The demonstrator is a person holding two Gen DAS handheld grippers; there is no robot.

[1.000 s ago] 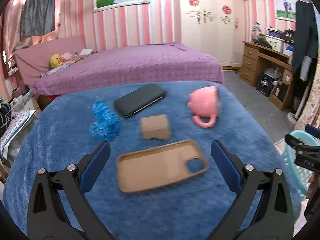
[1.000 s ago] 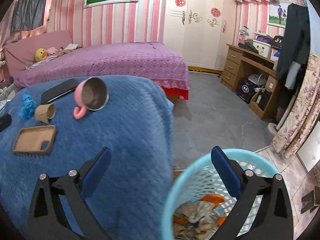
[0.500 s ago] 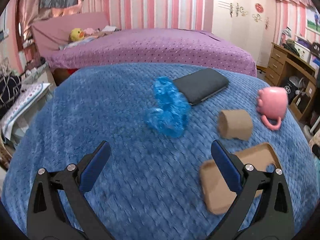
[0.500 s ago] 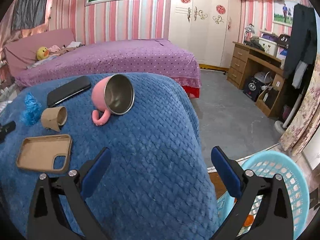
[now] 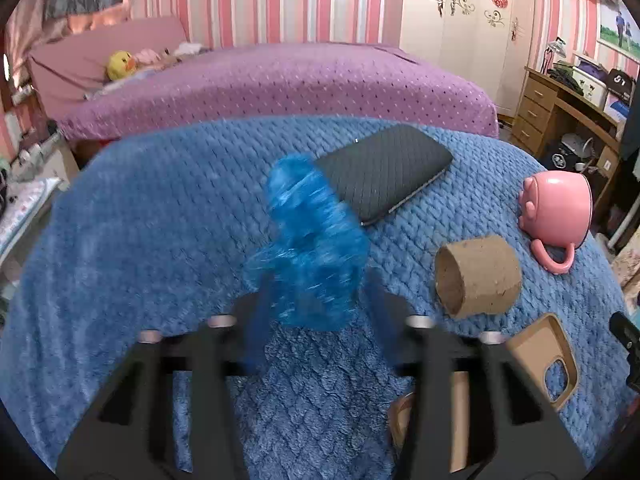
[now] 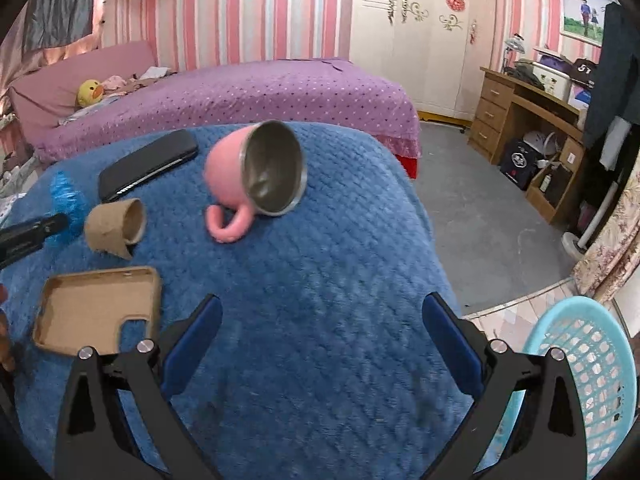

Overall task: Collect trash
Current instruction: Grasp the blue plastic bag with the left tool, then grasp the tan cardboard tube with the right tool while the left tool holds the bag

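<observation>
Blue fleecy blanket (image 5: 140,240) covers the surface on which everything lies. Near its middle sits a crumpled wad of blue plastic wrap (image 5: 312,240), the piece of trash closest to the left hand-held gripper (image 5: 316,304). That gripper's two blue-padded fingers are blurred; its jaws have just been closing, and the lower end of the wad lies between them. Whether the pads already press on the plastic cannot be told through the blur.

Just behind the wad, and partly hidden by it, lies a black phone (image 5: 384,172), flat on the blanket. To the right of the wad a brown cardboard tube (image 5: 476,280) lies on its side, its open end towards the left wrist camera. Beyond the tube a pink mug (image 5: 560,208) also lies on its side, handle resting on the blanket; the right wrist view shows its metal lining. A tan phone case (image 6: 96,312) lies open side up near the front edge of the surface.

In its own view, the right hand-held gripper (image 6: 320,344) hovers over bare blanket with its jaws spread wide and nothing between them. A light blue plastic basket (image 6: 592,360) stands on the floor off the right edge of the surface. A bed with a purple cover (image 6: 260,92) fills the background.
</observation>
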